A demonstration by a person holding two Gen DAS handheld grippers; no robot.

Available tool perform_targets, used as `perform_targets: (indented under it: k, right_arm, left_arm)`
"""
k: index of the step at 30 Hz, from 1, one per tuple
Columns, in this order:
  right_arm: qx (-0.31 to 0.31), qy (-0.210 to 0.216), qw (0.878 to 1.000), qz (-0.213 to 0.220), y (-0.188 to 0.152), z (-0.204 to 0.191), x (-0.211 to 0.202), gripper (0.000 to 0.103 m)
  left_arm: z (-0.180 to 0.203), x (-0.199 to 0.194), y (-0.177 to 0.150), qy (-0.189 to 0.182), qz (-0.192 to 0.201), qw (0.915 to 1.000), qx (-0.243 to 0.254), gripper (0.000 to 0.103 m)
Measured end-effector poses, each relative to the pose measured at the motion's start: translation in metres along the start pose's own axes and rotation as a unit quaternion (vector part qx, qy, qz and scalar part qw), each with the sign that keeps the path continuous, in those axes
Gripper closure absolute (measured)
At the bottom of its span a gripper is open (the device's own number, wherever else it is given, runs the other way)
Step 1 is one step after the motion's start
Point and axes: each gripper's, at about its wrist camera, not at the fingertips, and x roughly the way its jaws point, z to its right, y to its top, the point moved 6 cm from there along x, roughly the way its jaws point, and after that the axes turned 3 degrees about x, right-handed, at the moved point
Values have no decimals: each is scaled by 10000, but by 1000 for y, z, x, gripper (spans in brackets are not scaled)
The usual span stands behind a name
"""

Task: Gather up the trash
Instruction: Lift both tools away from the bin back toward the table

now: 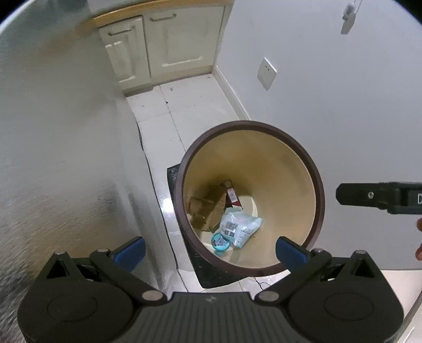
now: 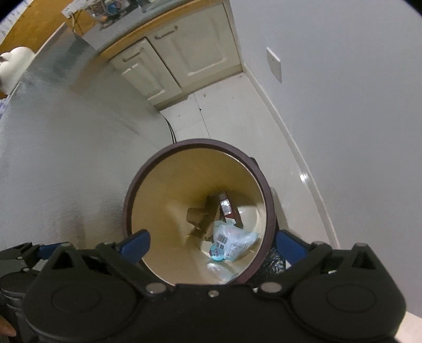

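1. Waste bin (image 1: 311,168): round, dark brown rim, cream inner wall, standing upright on a tiled floor (image 1: 163,132) with its mouth opening straight up; its long axis runs vertical. It sits on a dark mat (image 1: 174,174), between a brushed-metal appliance side (image 1: 66,158) and a white wall (image 1: 329,105).
2. Contents, at the bottom of the bin: a pale blue-and-white plastic packet (image 1: 241,225) with barcode and small print too fine to read; a teal round lid or cup (image 1: 220,241) touching the packet's lower edge; crumpled brown cardboard (image 1: 208,208); a dark red box (image 1: 232,195) leaning against the far wall, long axis pointing up toward the rim.
3. Left gripper (image 1: 211,250): blue-padded fingers spread wide, nothing between them, hovering above the bin's near rim.
4. Right gripper (image 2: 212,244): jaws at full spread, empty, directly over the bin mouth.
5. Left wrist view only: the other gripper's black finger entering from the right edge with part of a white letter "D"; a wall socket plate (image 1: 267,74); fingertips at the right border.
6. Right wrist view only: a countertop (image 2: 110,15) with clutter above cream cabinet doors (image 2: 195,50); a clear plastic item (image 2: 221,269) low in the bin, blurred; black crinkled plastic (image 2: 271,263) outside the rim.
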Motion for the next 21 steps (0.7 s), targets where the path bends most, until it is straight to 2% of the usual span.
perform_targets:
  k: [8,21]
  right_arm:
    - [-244,-52,9995,208,-9,-9,-36,0]
    - [-336,-249,9979,493,-34,0,-90,0]
  left_arm:
    - [-1,-44,-8,24,258,9996,-80,0]
    - [10,-89,-20,14,525,9986,29,0]
